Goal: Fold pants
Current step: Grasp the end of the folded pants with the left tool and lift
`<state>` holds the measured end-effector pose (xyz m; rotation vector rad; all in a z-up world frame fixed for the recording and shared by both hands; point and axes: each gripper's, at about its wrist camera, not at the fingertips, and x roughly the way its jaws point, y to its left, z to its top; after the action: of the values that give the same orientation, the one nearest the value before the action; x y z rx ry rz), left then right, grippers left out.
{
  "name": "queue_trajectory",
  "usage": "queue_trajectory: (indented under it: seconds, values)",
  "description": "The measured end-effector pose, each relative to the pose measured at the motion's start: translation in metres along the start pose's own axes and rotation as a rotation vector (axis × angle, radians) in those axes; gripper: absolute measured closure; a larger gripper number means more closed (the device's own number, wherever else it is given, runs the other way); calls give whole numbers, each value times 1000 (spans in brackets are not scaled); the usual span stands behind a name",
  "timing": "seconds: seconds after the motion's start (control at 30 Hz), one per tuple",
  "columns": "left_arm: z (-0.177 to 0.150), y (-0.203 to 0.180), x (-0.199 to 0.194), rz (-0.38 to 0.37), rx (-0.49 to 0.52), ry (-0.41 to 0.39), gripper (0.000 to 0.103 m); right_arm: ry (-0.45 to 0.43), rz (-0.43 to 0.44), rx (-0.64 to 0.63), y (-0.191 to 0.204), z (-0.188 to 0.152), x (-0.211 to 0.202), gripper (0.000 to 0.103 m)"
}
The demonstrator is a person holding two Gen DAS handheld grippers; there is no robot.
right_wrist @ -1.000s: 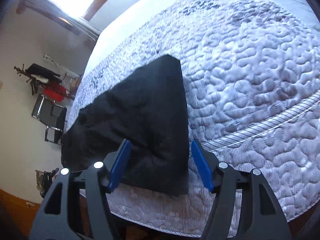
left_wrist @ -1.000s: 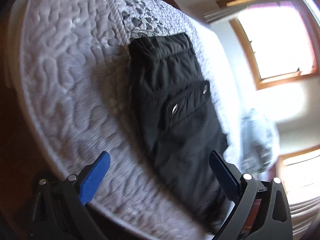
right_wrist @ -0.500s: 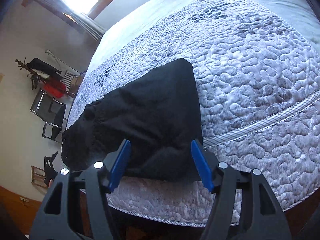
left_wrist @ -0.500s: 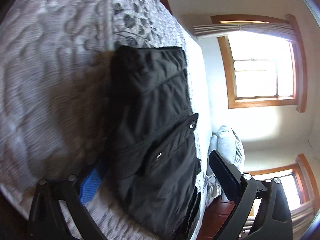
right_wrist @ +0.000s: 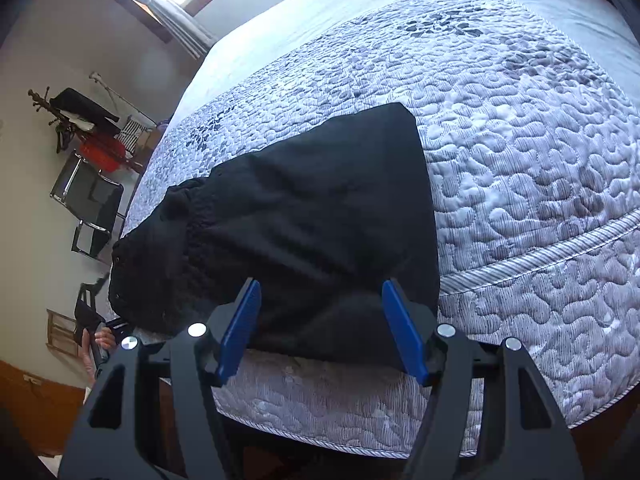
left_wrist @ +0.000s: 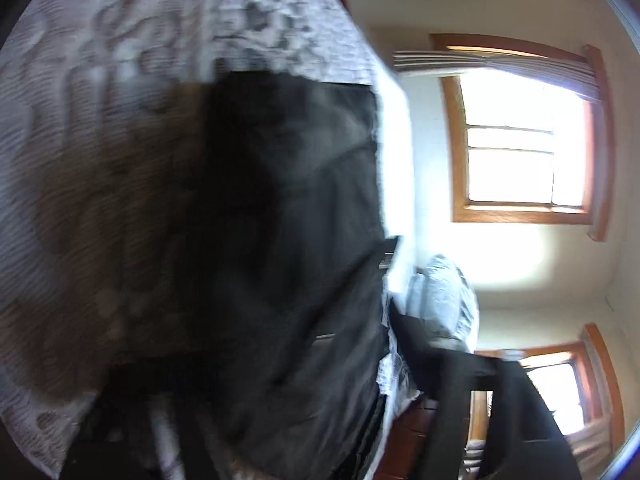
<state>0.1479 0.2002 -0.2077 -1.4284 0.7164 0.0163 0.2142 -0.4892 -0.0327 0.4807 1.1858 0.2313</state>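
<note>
**Black pants lie folded at the bed's edge, right tongs spread wide**

Right wrist view: the black pants [right_wrist: 304, 224] sit in a folded bundle on the quilted bedspread [right_wrist: 520, 152], right at the near edge of the bed. The gathered waistband end points left, towards the wall. The right tongs [right_wrist: 322, 330] are released, blue pads [right_wrist: 240, 328] set well apart, hovering just in front of the near border of the bundle; nothing is between them. Whether the pads touch the cloth cannot be told.

Over to the left wrist view, and it is badly blurred. The pants [left_wrist: 288, 248] fill the middle of the picture, dark cloth across the bedspread [left_wrist: 100, 100], very close to the lens. The left tongs [left_wrist: 280, 432] show only as dark shapes at the bottom; one arm rises on the right, the other is lost against the cloth. Gripping or released? Cannot tell.

Behind: a sunlit wood-framed window [left_wrist: 524, 140], a pale pillow [left_wrist: 444, 300], and in the right view a chair [right_wrist: 88, 200] by the wall.
</note>
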Motion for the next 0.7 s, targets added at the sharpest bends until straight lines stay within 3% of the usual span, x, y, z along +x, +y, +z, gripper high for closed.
queue_trajectory:
  seconds: [0.13,0.3,0.43,0.7]
  values:
    - [1,1,-2,3,-8,-8,76,19,-30,-15,0,-4,4,39]
    - [-4,-31,-6,26,74,-36,89,13,-24,-1,-5,-6,2,39]
    - [-4,-47,-6,-20,83,-51,90,-4,-17,29,-13,-8,-3,39]
    - [-25,-126,6,-33,293,-59,91,-36,-4,87,-31,-13,-15,37]
